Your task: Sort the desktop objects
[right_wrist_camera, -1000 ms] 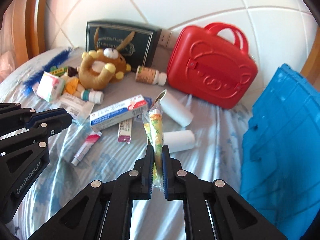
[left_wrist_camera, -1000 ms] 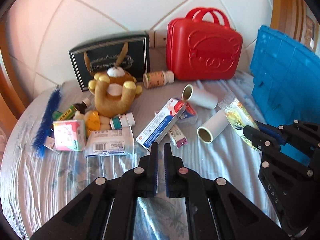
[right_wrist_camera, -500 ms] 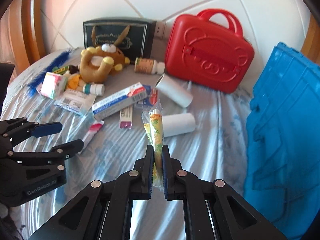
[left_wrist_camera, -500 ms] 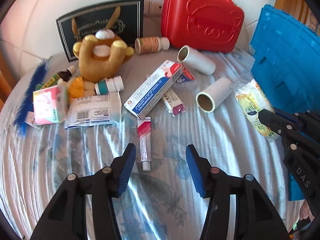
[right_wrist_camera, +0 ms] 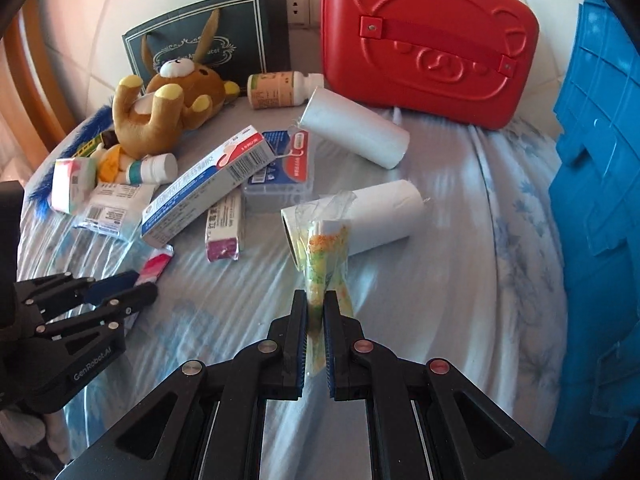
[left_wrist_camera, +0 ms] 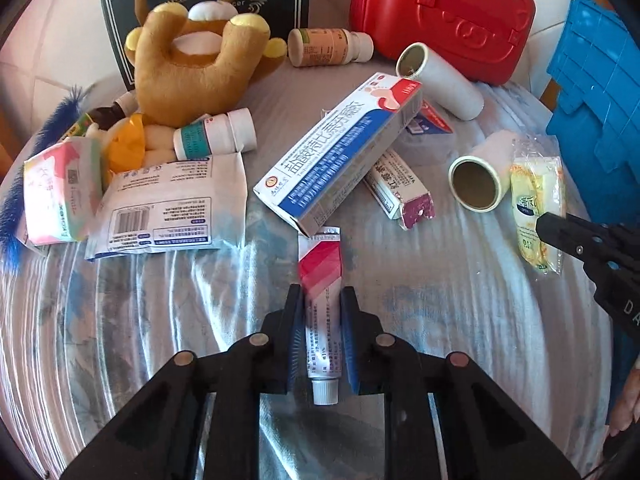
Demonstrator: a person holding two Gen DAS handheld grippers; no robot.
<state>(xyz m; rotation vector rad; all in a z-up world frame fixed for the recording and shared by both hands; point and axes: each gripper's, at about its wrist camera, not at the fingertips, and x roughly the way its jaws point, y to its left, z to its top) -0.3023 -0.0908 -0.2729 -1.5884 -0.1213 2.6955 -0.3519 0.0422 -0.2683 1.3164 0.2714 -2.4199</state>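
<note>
My left gripper [left_wrist_camera: 320, 296] is shut on a red-and-white ointment tube [left_wrist_camera: 320, 276] that lies on the blue cloth, cap toward the camera. My right gripper [right_wrist_camera: 316, 300] is shut on a clear packet with yellow-green contents [right_wrist_camera: 324, 256] and holds it above the cloth; the packet also shows in the left wrist view [left_wrist_camera: 536, 208]. In the right wrist view the left gripper [right_wrist_camera: 116, 292] sits at the left over the tube [right_wrist_camera: 154, 268]. A blue-and-white carton [left_wrist_camera: 340, 152] lies just beyond the tube.
A blue crate [right_wrist_camera: 596, 184] stands at the right. A red case [right_wrist_camera: 428, 40] and dark box [right_wrist_camera: 208, 44] stand at the back. A plush bear [left_wrist_camera: 196, 68], bottles [left_wrist_camera: 328, 46], two white rolls [left_wrist_camera: 476, 180], a small box [left_wrist_camera: 400, 188] and packets [left_wrist_camera: 168, 204] lie around.
My left gripper opened, dropped down over the ointment tube and closed on it. My right gripper kept hold of the packet and moved closer over the cloth.
</note>
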